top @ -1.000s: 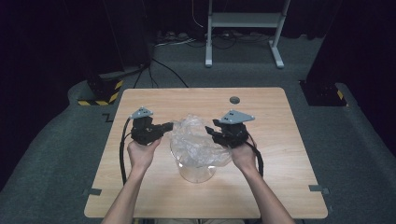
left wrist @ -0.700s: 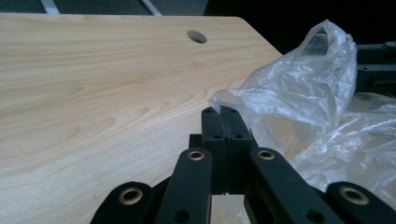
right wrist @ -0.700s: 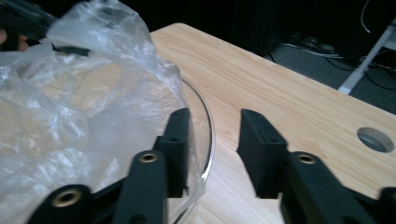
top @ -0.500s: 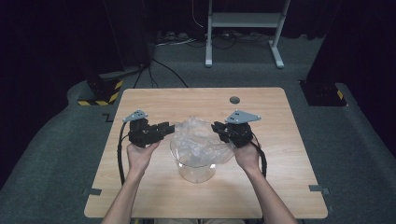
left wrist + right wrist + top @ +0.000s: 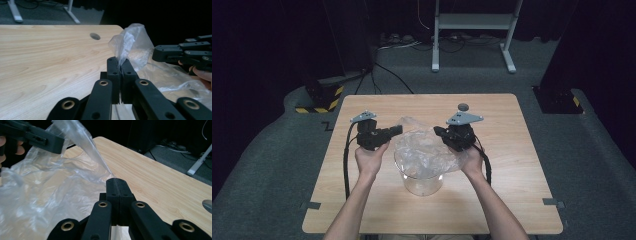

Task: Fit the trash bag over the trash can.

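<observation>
Clear plastic bag (image 5: 424, 150) draped over a clear tub (image 5: 422, 181) near the middle of the worktop (image 5: 512, 165), crumpled film bulging above the rim and hanging down the sides. Pinched at opposite edges, most likely so as to pull the mouth open and seat the film as a liner over the tub. Left claw (image 5: 398, 130) clamped on the near-left edge of the bag, jaws pressed flat together with a peak of film (image 5: 130, 42) standing up between them in the left gripper view. Right claw (image 5: 438, 132) likewise clamped on the bag, jaws together in the right gripper view with a taut strip of film (image 5: 85, 147) running up and away from the tips toward the other claw. Both held above the tub rim, a little apart, hands (image 5: 371, 159) gripping from below, cables (image 5: 346, 165) trailing back along the forearms. Beyond, a small dark disc (image 5: 463, 106) lying alone near the far edge of the pale wood-grain worktop. Grey carpet all round, yellow-black hazard tape (image 5: 319, 104) at a dark stand on the left, a white metal frame (image 5: 472, 30) and loose cables at the back, dark curtains behind.
</observation>
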